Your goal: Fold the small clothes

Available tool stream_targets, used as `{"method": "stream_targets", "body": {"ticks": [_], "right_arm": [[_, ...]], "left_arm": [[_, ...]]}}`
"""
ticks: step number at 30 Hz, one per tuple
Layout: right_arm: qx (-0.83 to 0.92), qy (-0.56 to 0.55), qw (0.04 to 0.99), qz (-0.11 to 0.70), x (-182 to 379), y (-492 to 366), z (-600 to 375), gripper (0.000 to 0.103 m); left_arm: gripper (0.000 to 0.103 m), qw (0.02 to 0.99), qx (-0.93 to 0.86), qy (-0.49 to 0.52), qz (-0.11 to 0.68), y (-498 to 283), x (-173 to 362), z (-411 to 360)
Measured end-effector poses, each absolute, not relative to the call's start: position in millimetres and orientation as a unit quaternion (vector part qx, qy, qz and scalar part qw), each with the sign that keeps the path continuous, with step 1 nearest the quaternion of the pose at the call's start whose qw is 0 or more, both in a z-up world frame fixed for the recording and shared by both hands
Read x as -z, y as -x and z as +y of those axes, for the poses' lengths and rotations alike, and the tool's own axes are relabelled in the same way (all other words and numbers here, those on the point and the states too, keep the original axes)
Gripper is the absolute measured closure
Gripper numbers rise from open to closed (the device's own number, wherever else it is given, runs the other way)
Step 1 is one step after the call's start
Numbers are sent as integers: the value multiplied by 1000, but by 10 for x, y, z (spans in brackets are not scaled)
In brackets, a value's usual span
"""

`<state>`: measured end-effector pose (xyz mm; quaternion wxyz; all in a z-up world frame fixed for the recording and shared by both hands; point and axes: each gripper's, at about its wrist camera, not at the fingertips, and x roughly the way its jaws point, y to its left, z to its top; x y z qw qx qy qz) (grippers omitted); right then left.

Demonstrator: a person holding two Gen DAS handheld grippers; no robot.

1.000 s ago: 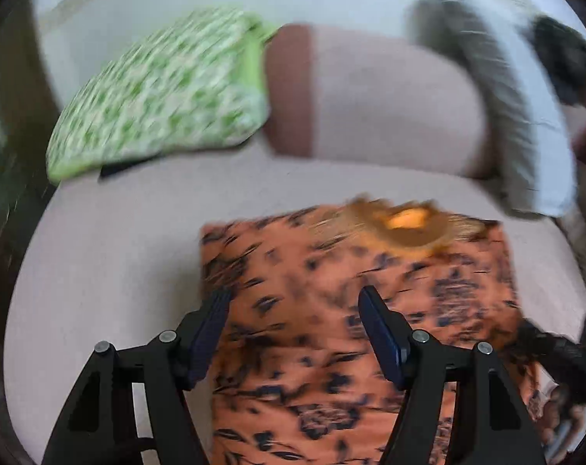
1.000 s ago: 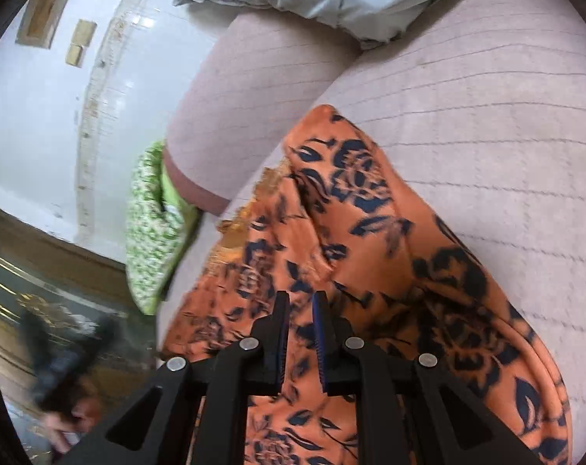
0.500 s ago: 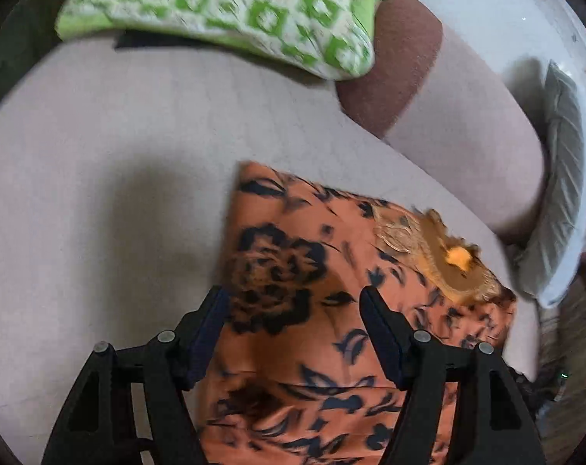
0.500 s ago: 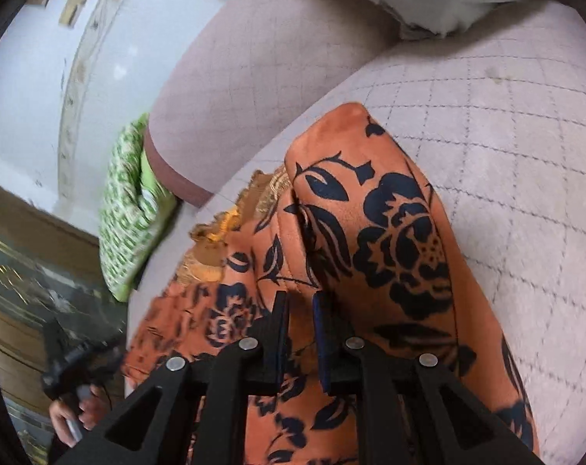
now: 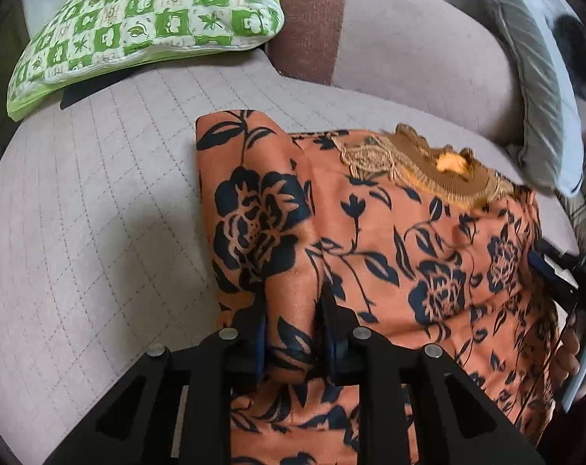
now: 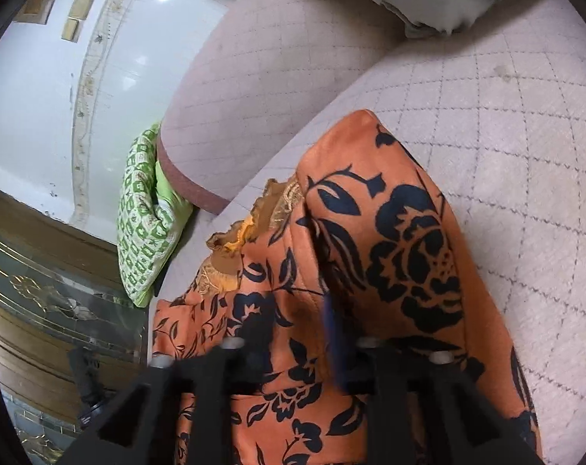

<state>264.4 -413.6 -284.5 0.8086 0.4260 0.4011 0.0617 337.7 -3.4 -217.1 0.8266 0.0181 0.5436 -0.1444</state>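
An orange garment with dark blue flowers (image 5: 370,240) and a gold lace collar (image 5: 428,162) lies on the pink quilted sofa seat (image 5: 99,213), its left edge folded inward. My left gripper (image 5: 295,329) points steeply down onto its left part. Its jaws are closing and pinch a raised ridge of the fabric. In the right wrist view the garment (image 6: 390,252) shows its right side folded over. There my right gripper (image 6: 295,333) is blurred, its jaws opening, with cloth lying loose below them. At the right edge of the left wrist view is the right gripper (image 5: 552,271), held by a hand.
A green-and-white checked pillow (image 5: 138,27) rests at the seat's far left, and a grey cushion (image 5: 541,89) leans at the far right. The sofa backrest (image 5: 409,50) runs behind the garment. Beyond the sofa are white floor tiles (image 6: 29,97) and a wood-and-glass cabinet (image 6: 29,310).
My left gripper came down onto the garment and its open jaws closed around a fold. My right gripper, earlier shut on the fabric, has spread its jaws and released it.
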Motion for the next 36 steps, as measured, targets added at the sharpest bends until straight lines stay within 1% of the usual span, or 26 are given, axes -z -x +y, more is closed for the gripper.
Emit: {"method": "stream_targets", "body": {"ticks": [1,5,6,7,8,11,18,20,22,24,27,28,29,31,33,36], "right_arm": [[-64,-429,804,407,2868,-2650,-4121,39],[-58,-376,822,423,2807,-2686,-3915,39],[-50,-350,832,428,2789,-2686,-3840,50],[-39,-330,839,430,2777,-2681,-3793,85],[-28,-316,841,438,2792,-2682,-3766,97],[-30,-342,837,426,2771,-2615,-3828,97],[-60,-351,877,323,1849,-2121,-4010,97],[-46,-351,880,316,1741,-1974,-4135,97],[-13,-340,881,329,1771,-1883,-4293,97],[11,-344,867,361,1943,-1866,-4439,97],[3,-386,806,449,2379,-1956,-4528,96],[4,-386,801,458,2436,-1971,-4507,94],[6,-377,801,465,2463,-1981,-4478,94],[35,-341,806,483,2454,-2020,-4463,93],[48,-333,802,493,2431,-2036,-4533,93],[70,-371,791,481,2379,-1914,-4795,93]], "left_arm": [[78,825,145,-16,546,-3371,2177,-21],[78,822,141,11,551,-3363,2174,60],[78,823,140,13,551,-3370,2170,71],[78,823,136,16,551,-3375,2136,62],[78,824,134,20,550,-3371,2117,77],[78,832,133,25,538,-3325,1987,83],[79,845,168,19,507,-3037,1637,137],[79,842,173,6,510,-2960,1628,137],[79,842,165,-10,513,-2896,1668,136],[79,844,156,-17,513,-2884,1692,149],[73,852,142,-2,504,-2989,1685,117],[68,856,139,9,498,-3056,1653,83],[60,859,136,14,494,-3101,1634,42],[53,867,128,15,482,-3217,1626,-121],[52,869,120,8,480,-3319,1681,-271],[52,859,98,-43,500,-3441,1907,-468]]}}
